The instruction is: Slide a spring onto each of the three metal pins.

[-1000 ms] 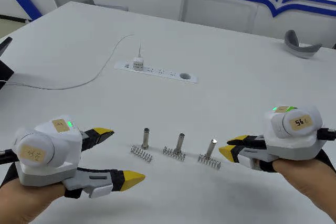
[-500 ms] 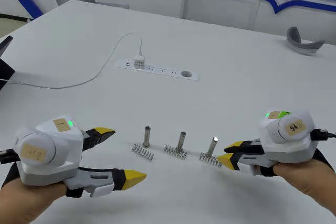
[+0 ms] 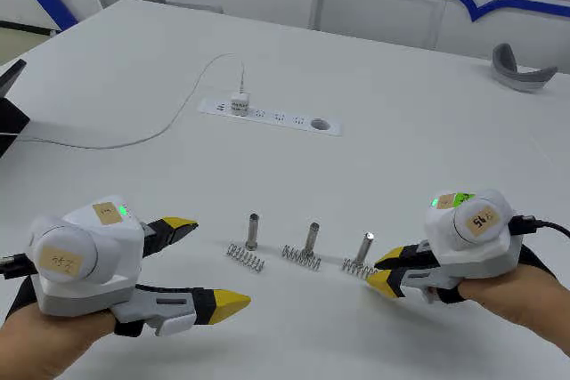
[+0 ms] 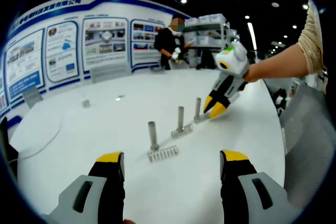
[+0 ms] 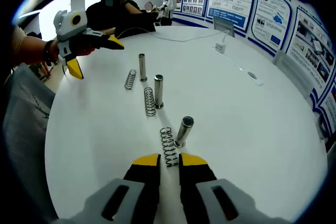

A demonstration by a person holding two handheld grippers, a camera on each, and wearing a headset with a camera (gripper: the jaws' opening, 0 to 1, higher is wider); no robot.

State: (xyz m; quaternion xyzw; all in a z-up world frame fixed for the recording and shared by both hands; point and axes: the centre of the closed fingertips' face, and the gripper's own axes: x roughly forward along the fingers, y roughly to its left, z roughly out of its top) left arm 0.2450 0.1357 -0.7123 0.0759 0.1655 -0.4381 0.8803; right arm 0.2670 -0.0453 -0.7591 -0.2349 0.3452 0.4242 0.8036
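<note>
White tabletop, seen from the head view. Three short steel pins stand upright in a row: left pin, middle pin, right pin. A small coil spring lies flat at the foot of each, on the near side: left spring, middle spring, right spring. All three pins are bare.

Left claw: white body, black jaws, yellow tips. It is spread wide with nothing between the jaws, and sits well to the left of the left pin. A green lamp is lit on top.

Right claw: same build, green lamp lit. The jaws are narrow with a slim gap, low over the tabletop. In the right gripper view the near end of the right spring sits just at the yellow tips. I cannot tell whether they touch it.

Writing: each claw body carries beige stickers with handwritten digits. I cannot read them with certainty. The blue-and-white wall panels carry print too small to read.

Farther back on the tabletop: a white flush power strip with a white plug, and a thin white cable running off to the left. A grey curved band lies at the far right.
</note>
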